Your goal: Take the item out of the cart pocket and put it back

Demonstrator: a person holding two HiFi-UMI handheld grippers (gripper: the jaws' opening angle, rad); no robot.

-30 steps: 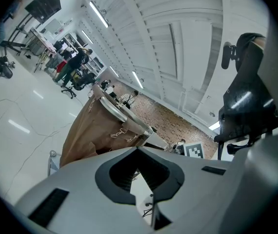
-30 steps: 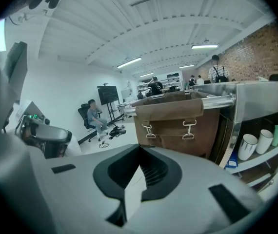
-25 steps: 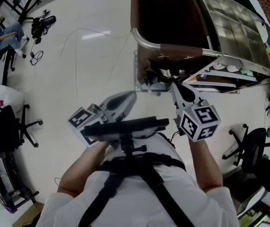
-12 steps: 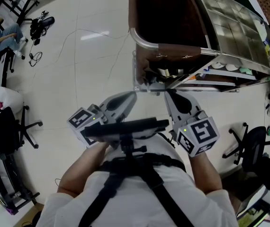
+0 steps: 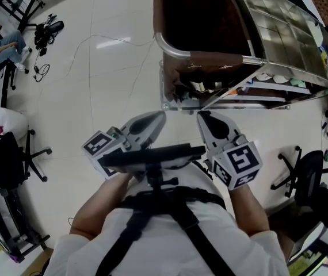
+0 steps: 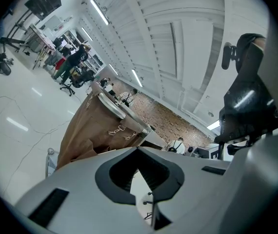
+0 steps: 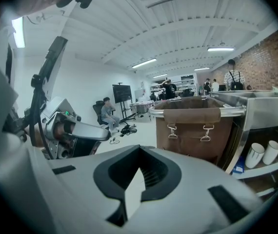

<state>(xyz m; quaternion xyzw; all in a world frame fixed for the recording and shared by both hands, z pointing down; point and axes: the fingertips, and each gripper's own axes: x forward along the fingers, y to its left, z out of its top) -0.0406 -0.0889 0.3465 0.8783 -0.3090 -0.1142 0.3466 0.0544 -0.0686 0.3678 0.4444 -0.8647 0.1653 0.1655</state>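
Both tongs are closed on nothing: left gripper [image 5: 159,115] idles level beside right gripper [image 5: 201,115], which aims far toward the pocket [image 5: 182,89] under the steel cart's brown fabric bag [image 5: 221,57]. The item probably sits there, unheld.

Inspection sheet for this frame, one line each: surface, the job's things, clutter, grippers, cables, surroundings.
Surface: glossy white floor.
Job's things: cart with a brown bag; the pocket at its end holds small things, too small to name.
Clutter: white cups on the cart's shelf; dark gear on the floor.
Grippers: left gripper and right gripper both shut, nothing between the fingers, apart from the cart.
Cables: cable loop beside the gear.
Surroundings: office chair, seated person, brick wall.
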